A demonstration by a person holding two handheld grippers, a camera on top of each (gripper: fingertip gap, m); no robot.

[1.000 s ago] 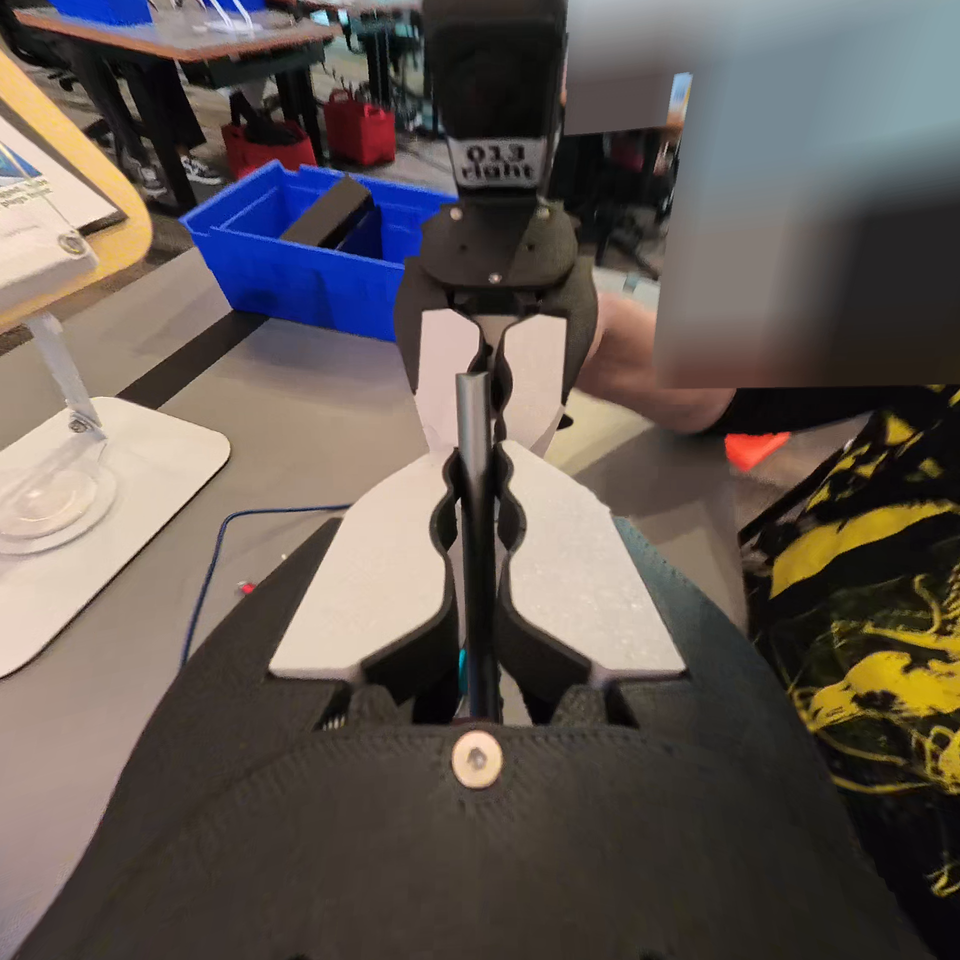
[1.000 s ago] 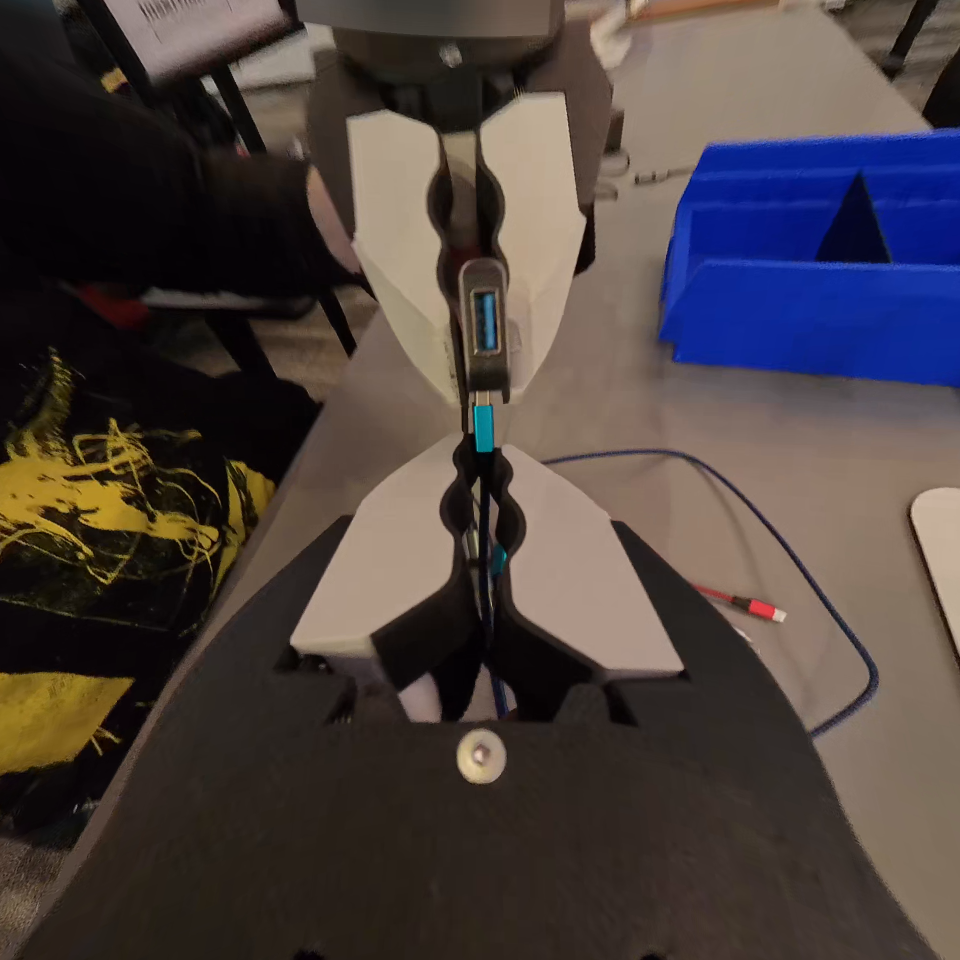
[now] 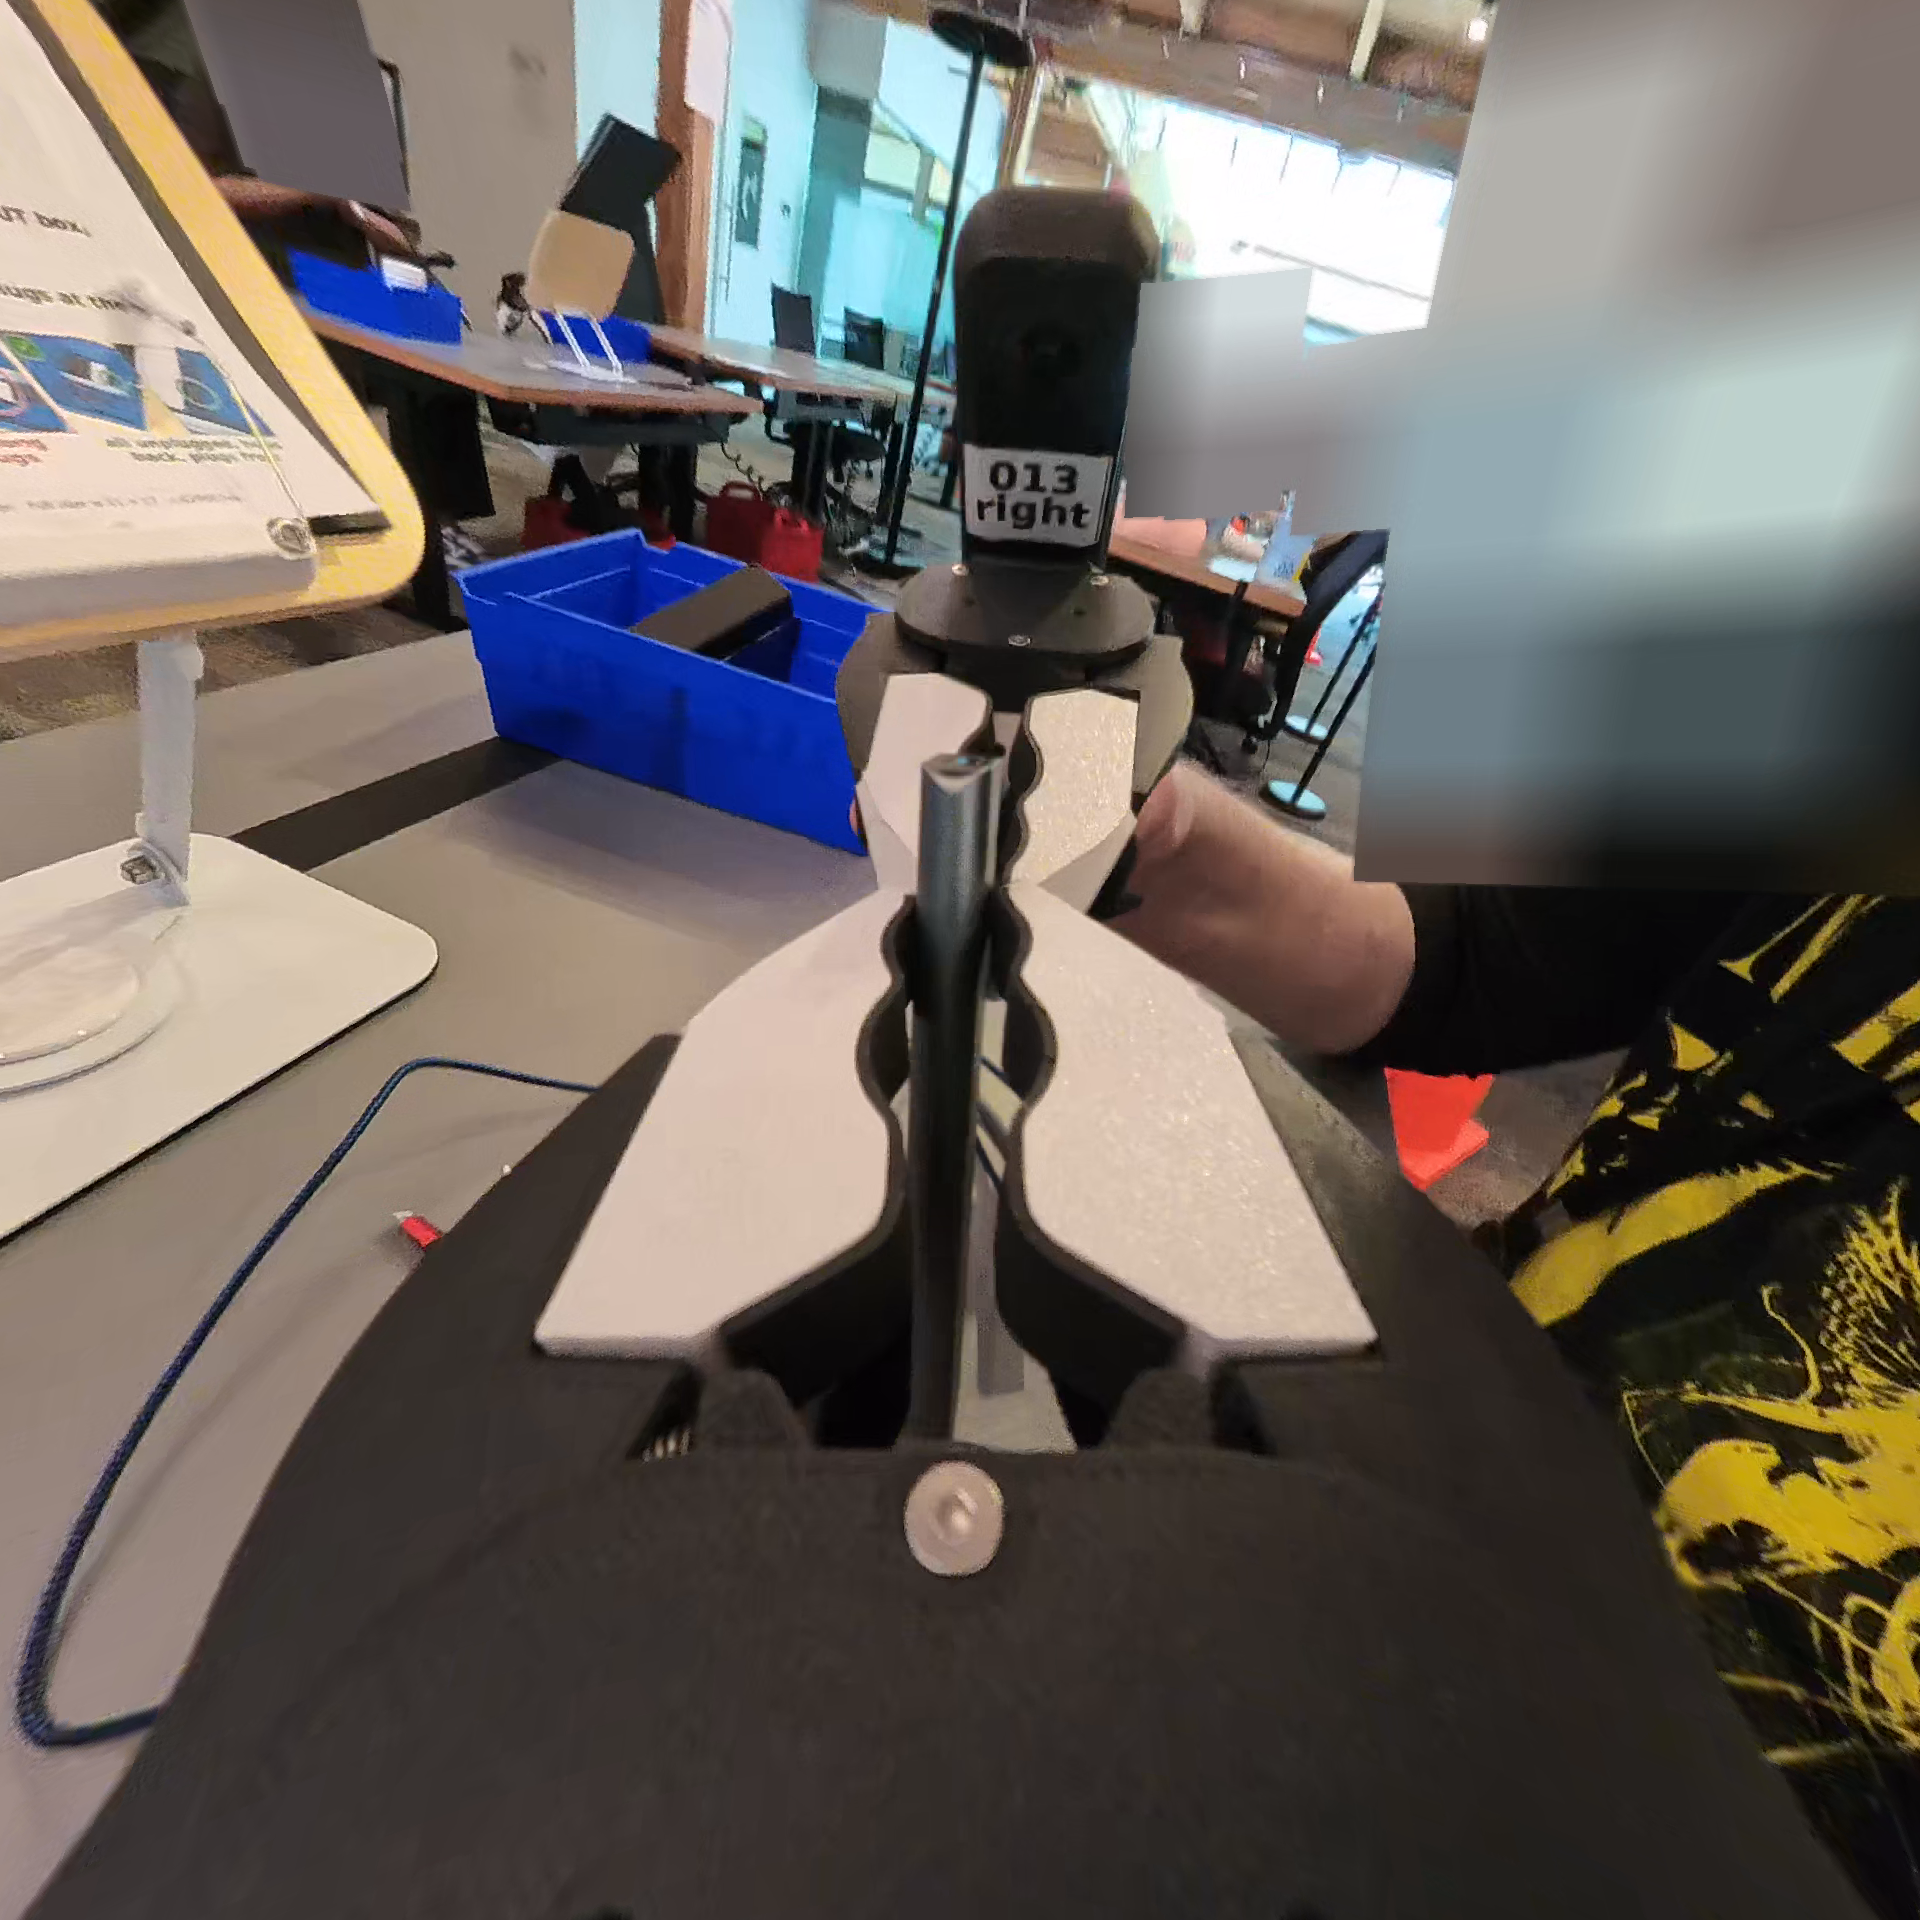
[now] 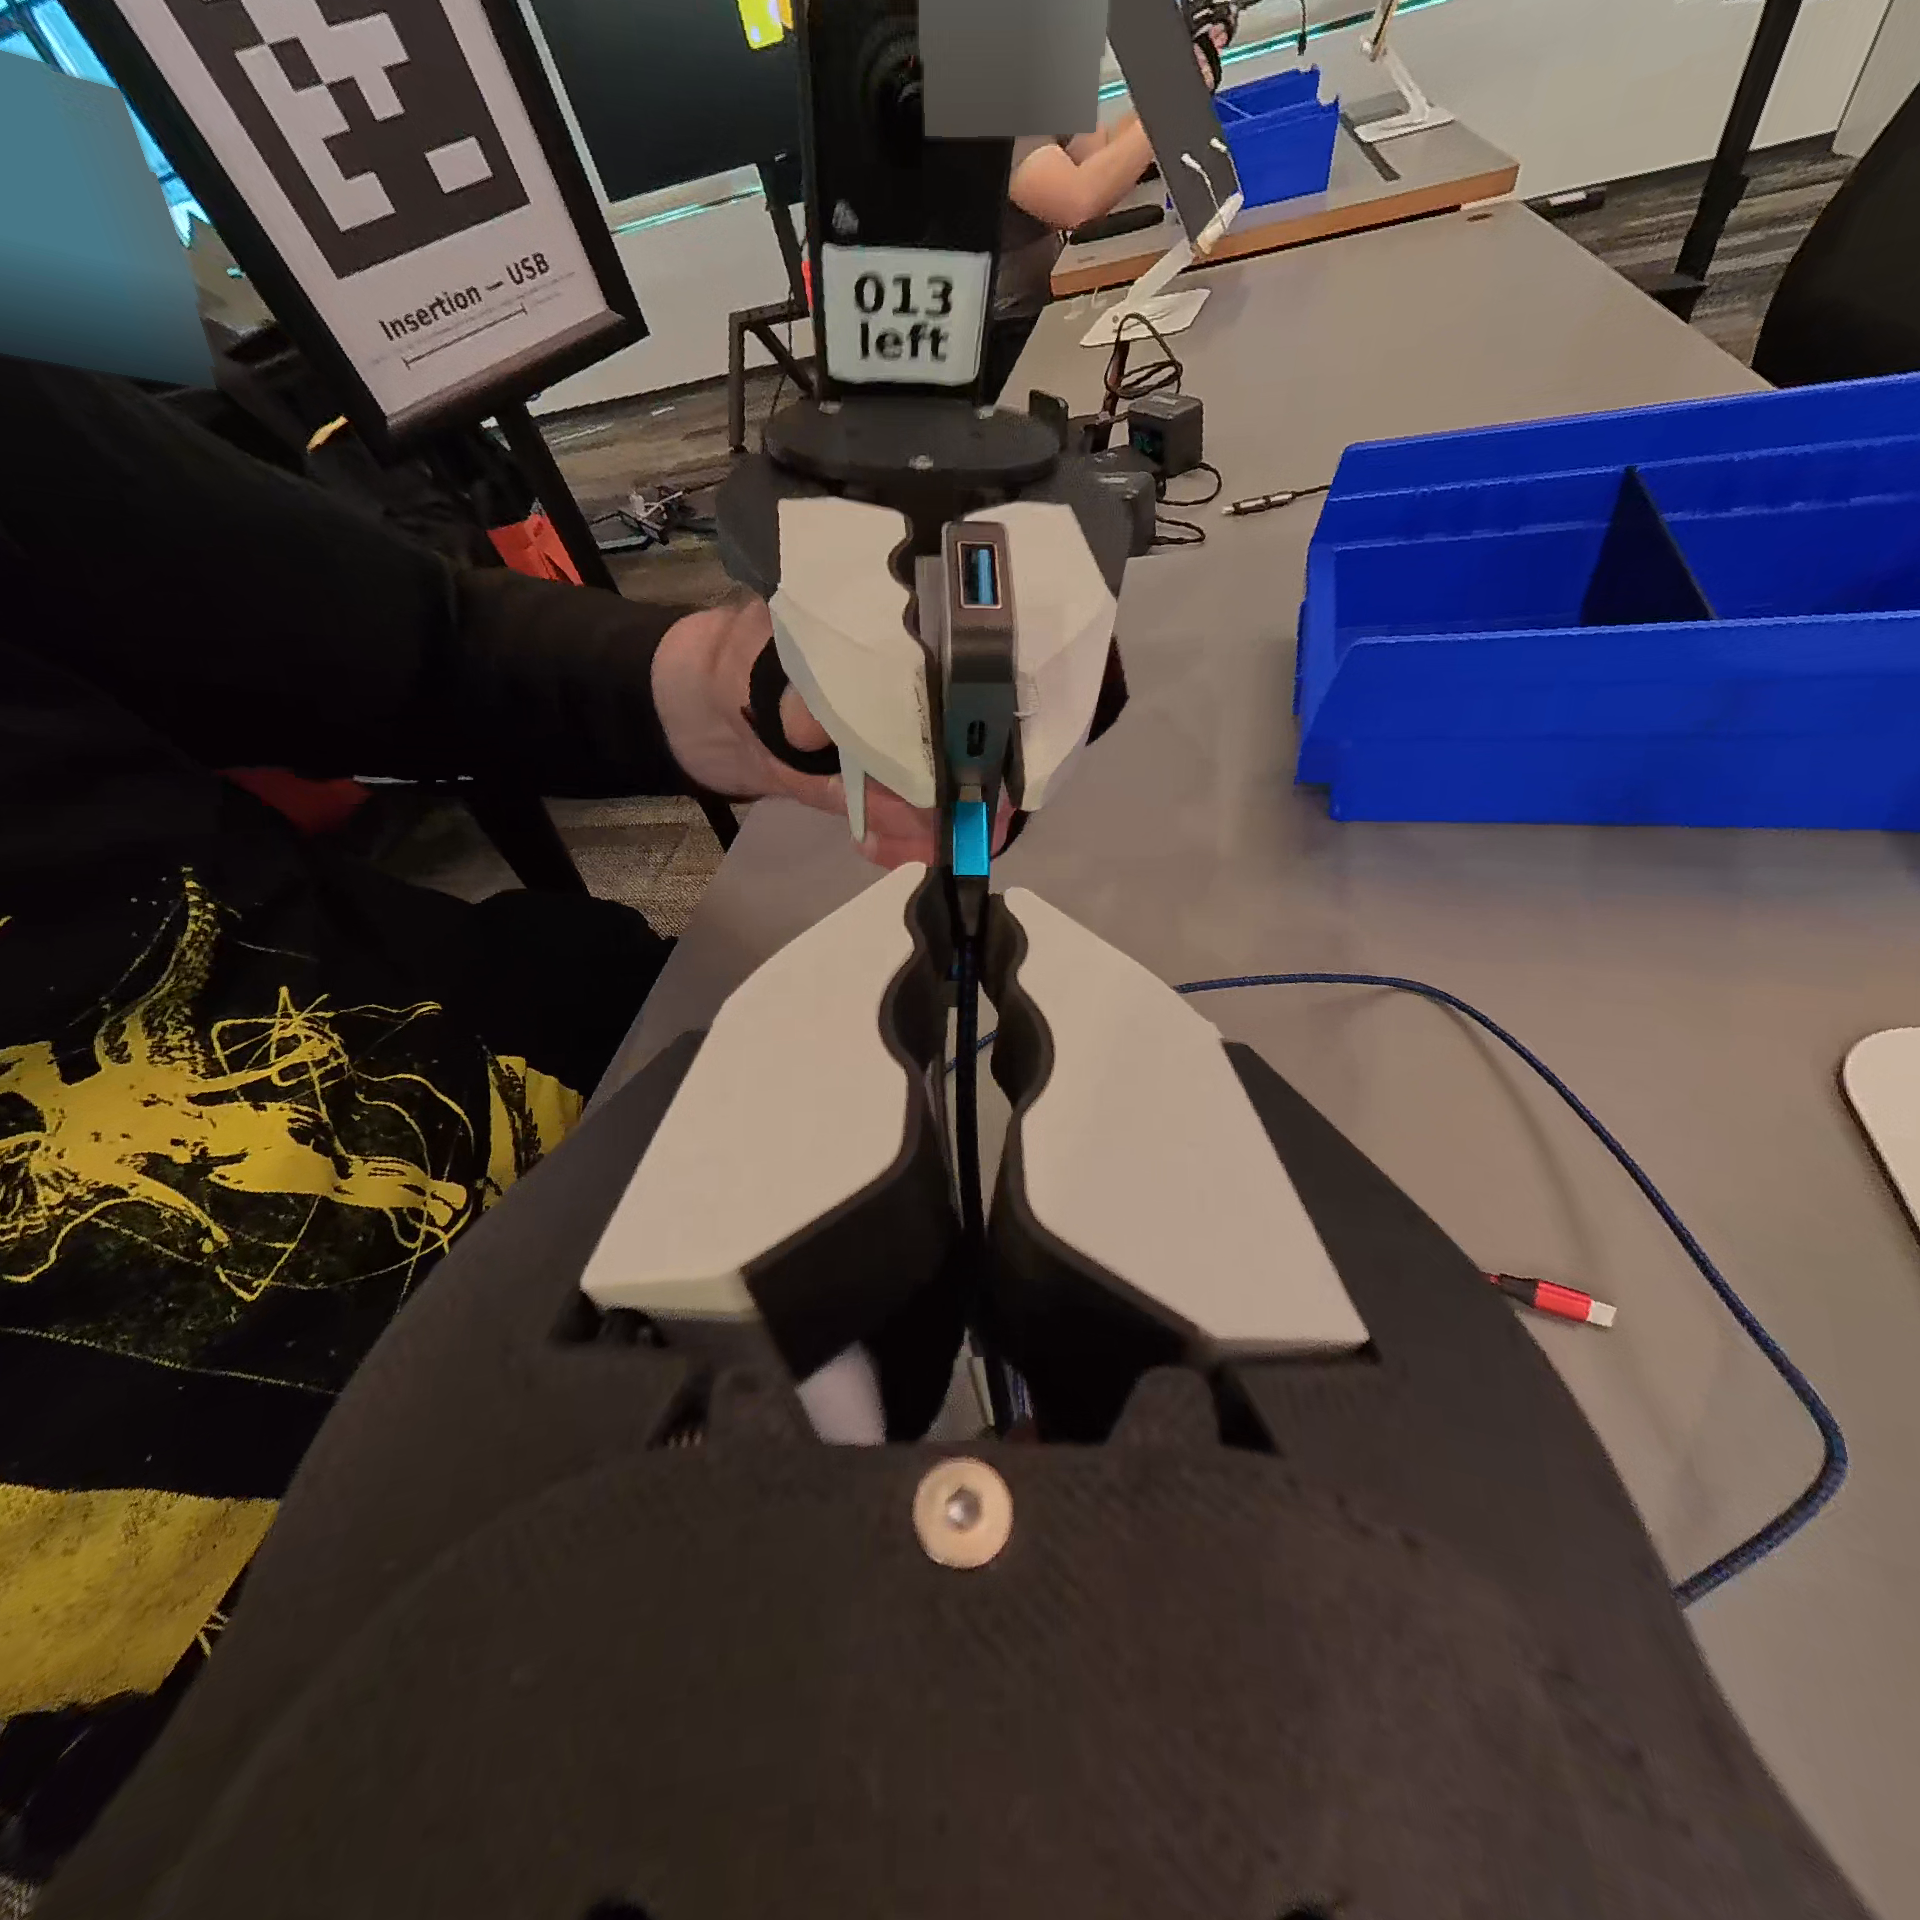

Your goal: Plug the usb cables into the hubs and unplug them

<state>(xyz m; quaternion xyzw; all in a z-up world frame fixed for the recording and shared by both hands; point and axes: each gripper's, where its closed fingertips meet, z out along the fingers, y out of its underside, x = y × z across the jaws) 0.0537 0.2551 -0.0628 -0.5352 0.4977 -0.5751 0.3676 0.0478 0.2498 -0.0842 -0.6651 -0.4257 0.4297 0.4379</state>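
Observation:
My left gripper (image 3: 951, 914) is shut on a slim dark grey USB hub (image 3: 951, 831) and holds it in the air above the table edge. In the right wrist view the hub (image 4: 977, 644) stands upright in the left gripper (image 4: 971, 800), with a blue port on its face. My right gripper (image 4: 966, 883) is shut on the blue braided cable just behind its cyan plug (image 4: 974, 842). The plug's metal tip meets the hub's near end; how deep it sits is not clear. The right gripper (image 3: 1013, 878) faces me in the left wrist view.
The blue cable (image 4: 1558, 1122) trails over the grey table (image 4: 1455, 914), and a red plug (image 4: 1553, 1299) lies beside it. A blue bin (image 4: 1610, 675) stands on the table behind. A white stand base (image 3: 208, 987) sits at the left. A person's hands hold both grippers.
Both grippers have tilted and risen, so more of the room shows behind. The hub stays in the left grasp and the cyan plug stays at the hub's end in the right grasp.

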